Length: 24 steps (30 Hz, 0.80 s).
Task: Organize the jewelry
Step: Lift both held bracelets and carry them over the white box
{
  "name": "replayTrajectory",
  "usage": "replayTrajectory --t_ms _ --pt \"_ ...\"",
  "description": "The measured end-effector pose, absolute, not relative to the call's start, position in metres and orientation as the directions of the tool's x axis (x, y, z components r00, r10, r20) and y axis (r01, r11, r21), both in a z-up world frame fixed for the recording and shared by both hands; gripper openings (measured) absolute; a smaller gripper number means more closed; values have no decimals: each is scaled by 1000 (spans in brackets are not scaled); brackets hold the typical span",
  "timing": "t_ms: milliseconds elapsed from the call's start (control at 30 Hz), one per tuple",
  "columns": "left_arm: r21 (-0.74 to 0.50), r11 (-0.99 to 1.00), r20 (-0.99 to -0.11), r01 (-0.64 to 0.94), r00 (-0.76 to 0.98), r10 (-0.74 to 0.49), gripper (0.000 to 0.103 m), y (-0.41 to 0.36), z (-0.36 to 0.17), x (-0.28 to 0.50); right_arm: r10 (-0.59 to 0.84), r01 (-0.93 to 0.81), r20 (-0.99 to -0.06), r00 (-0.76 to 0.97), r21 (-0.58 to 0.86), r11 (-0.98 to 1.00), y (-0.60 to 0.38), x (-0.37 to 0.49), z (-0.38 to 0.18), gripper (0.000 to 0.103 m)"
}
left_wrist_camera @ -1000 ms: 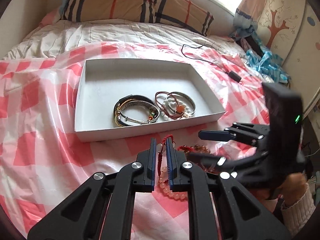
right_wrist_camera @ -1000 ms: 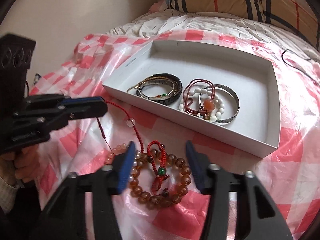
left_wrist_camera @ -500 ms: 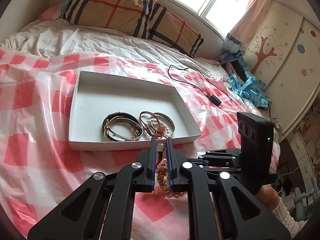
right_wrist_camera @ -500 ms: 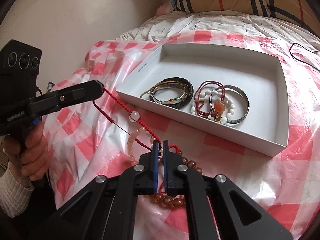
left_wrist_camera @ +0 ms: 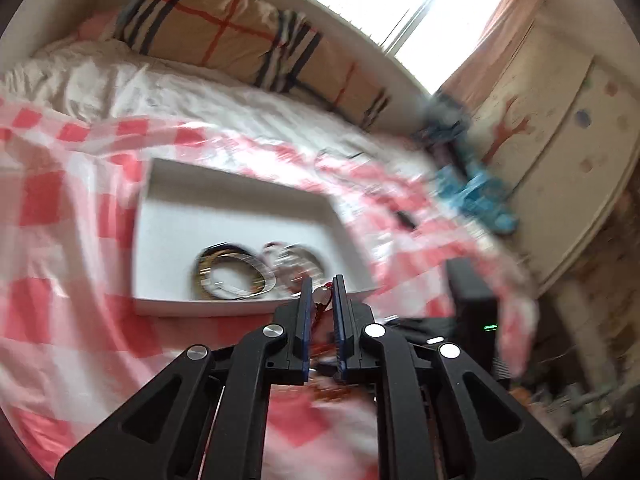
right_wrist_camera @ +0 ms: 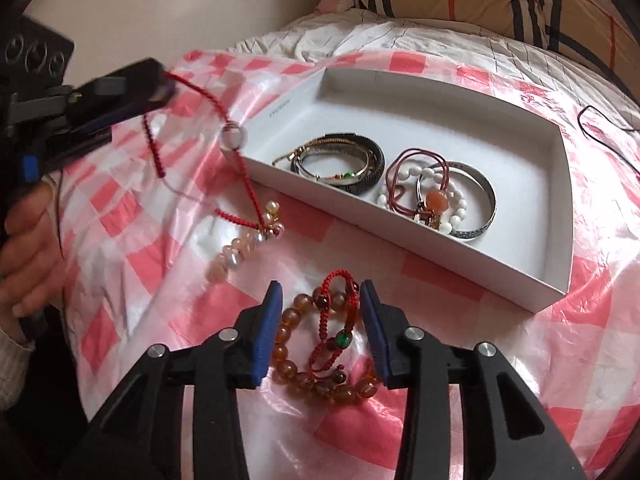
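Bracelets (right_wrist_camera: pixel 340 166) (several, tangled) lie in white box (right_wrist_camera: pixel 532 284).

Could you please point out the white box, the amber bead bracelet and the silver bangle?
white box (right_wrist_camera: pixel 472 276), right wrist view, near wall.
amber bead bracelet (right_wrist_camera: pixel 286 366), right wrist view, left-side beads.
silver bangle (right_wrist_camera: pixel 489 196), right wrist view, right rim.

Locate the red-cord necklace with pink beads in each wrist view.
Left wrist: the red-cord necklace is at lower centre, pinched between the left gripper pads, blurred.
Right wrist: it hangs at left from the left gripper, its pink beads dangling above the checked sheet.
Shared landmark: the white tray holding bracelets.
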<state>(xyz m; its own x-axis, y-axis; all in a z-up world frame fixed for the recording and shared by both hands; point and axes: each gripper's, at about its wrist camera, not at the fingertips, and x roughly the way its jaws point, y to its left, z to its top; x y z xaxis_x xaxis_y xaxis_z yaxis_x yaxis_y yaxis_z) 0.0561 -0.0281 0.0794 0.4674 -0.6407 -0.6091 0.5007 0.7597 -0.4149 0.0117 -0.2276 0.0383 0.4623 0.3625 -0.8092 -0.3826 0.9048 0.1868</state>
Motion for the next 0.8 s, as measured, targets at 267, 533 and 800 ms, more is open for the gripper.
replayTrajectory --t_ms 267,533,800 --pt "-398 815 -716 422 413 -563 9 -37 47 69 324 -395 -823 467 134 909 -224 6 29 36" --pt "-452 777 -655 437 429 -623 9 -33 59 66 381 -366 -767 516 205 908 -243 8 45 4" --pt "-509 740 -589 440 449 -672 9 -24 72 63 330 -373 -760 560 125 920 -231 8 45 74"
